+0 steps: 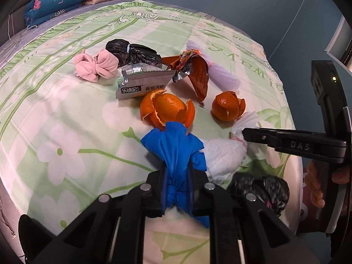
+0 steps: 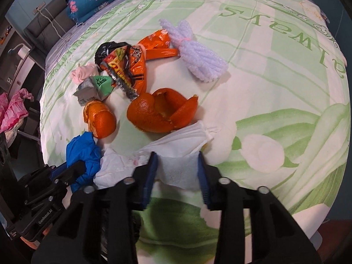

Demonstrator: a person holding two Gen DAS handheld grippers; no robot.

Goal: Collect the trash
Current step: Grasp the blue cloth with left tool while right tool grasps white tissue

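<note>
Trash lies on a bed with a green floral sheet (image 1: pixel 66 114). My left gripper (image 1: pixel 177 176) is shut on a crumpled blue plastic bag (image 1: pixel 176 149), also seen in the right wrist view (image 2: pixel 82 151). My right gripper (image 2: pixel 177 167) is open, its jaws either side of a white tissue (image 2: pixel 176 151); the tissue also shows in the left wrist view (image 1: pixel 222 156). Ahead lie two orange peels (image 1: pixel 167 110) (image 1: pixel 227 106), a grey snack wrapper (image 1: pixel 143 83), an orange wrapper (image 1: pixel 193 70), a black bag (image 1: pixel 132 51), a pink cloth (image 1: pixel 94 66) and white foam netting (image 2: pixel 198 52).
Another black bag (image 1: pixel 264 189) lies at the bed's near right edge below the right gripper. Folded quilts (image 1: pixel 57 2) are stacked at the far end of the bed. A pink garment (image 2: pixel 13 107) and furniture stand off the bed's left side.
</note>
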